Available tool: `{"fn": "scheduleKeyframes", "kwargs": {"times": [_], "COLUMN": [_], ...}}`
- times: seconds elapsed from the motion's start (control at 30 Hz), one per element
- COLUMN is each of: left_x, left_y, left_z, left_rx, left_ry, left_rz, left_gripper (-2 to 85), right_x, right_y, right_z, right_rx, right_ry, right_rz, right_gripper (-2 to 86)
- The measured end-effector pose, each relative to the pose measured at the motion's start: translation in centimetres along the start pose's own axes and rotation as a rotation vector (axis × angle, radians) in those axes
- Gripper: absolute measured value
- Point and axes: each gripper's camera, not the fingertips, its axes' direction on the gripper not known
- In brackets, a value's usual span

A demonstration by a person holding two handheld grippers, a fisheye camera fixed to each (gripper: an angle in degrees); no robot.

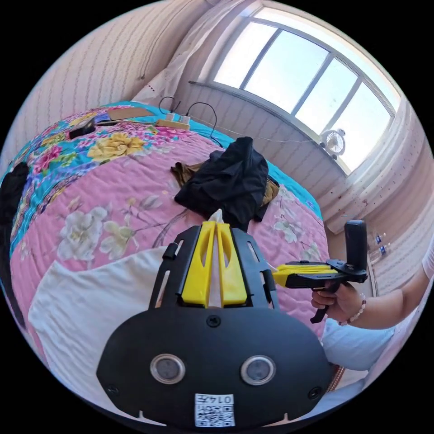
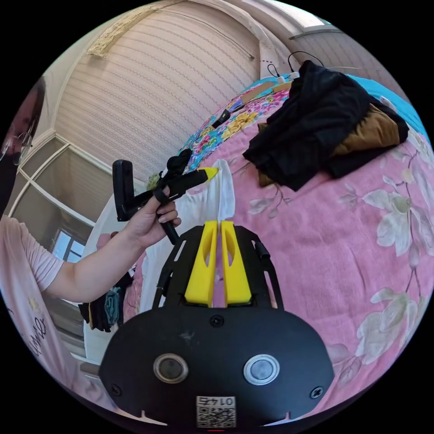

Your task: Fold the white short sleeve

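1. Nearest, left gripper view: left gripper (image 1: 216,224), two yellow jaws pressed together with a sliver of white cloth sticking out at the tips; clamped on the shirt (image 1: 86,307).
2. One white shirt, draped over the near edge of the bed (image 1: 135,181); in the right gripper view it hangs as a raised fold (image 2: 212,199) from the left gripper (image 2: 210,172).
3. Right gripper view: right gripper (image 2: 218,224), two jaws nearly together; whether any cloth sits between them I cannot tell.
4. Hands, two counted: left hand (image 2: 151,217) wrapped round its grip, forearm bent up; right hand (image 1: 337,303) on its grip, forearm level, a bead bracelet (image 1: 357,309) on the wrist, gripper (image 1: 278,273) pointing at the shirt edge.
5. Mid bed: one clothes pile (image 1: 230,181), black over brown, well apart from the shirt.
6. Far: one power strip (image 1: 174,121), one fan (image 1: 333,142), one window (image 1: 294,77).
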Motion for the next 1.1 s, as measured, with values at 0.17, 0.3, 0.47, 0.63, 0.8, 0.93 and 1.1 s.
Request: {"fn": "scheduleKeyframes", "kwargs": {"times": [0.17, 0.3, 0.47, 0.63, 0.8, 0.93, 1.1], "left_x": [0.9, 0.1, -1.7, -5.1, -8.9, -10.3, -11.8], "left_y": [-2.1, -1.8, -0.9, 7.5, 20.8, 30.8, 36.5], "left_z": [6.9, 6.3, -4.6, -18.4, -30.0, -37.6, -42.6], "left_rx": [-0.278, -0.278, -0.091, 0.039, 0.057, 0.076, 0.161], "left_ry": [-0.042, -0.014, 0.021, -0.182, -0.404, -0.532, -0.575], "left_rz": [0.078, 0.097, 0.047, -0.138, -0.511, -0.798, -0.962], "left_gripper": [-0.6, 2.0, 6.2, 5.6, 4.8, 4.1, 2.9], "right_x": [-0.5, -0.9, -3.7, -6.8, -12.8, -22.6, -36.3], "right_y": [-0.8, -1.6, -3.2, -4.2, -6.3, -8.9, -11.4], "right_z": [0.6, 2.3, 2.2, 1.0, 0.9, 6.6, 16.6], "right_rx": [-0.023, -0.104, -0.107, -0.132, -0.203, -0.379, -0.533], "right_ry": [0.052, 0.096, 0.100, 0.119, 0.181, 0.130, -0.076], "right_rz": [0.103, 0.185, 0.183, 0.143, -0.018, -0.321, -0.597], "right_gripper": [0.7, 0.8, 1.3, 2.1, 2.3, 2.4, 3.1]}}
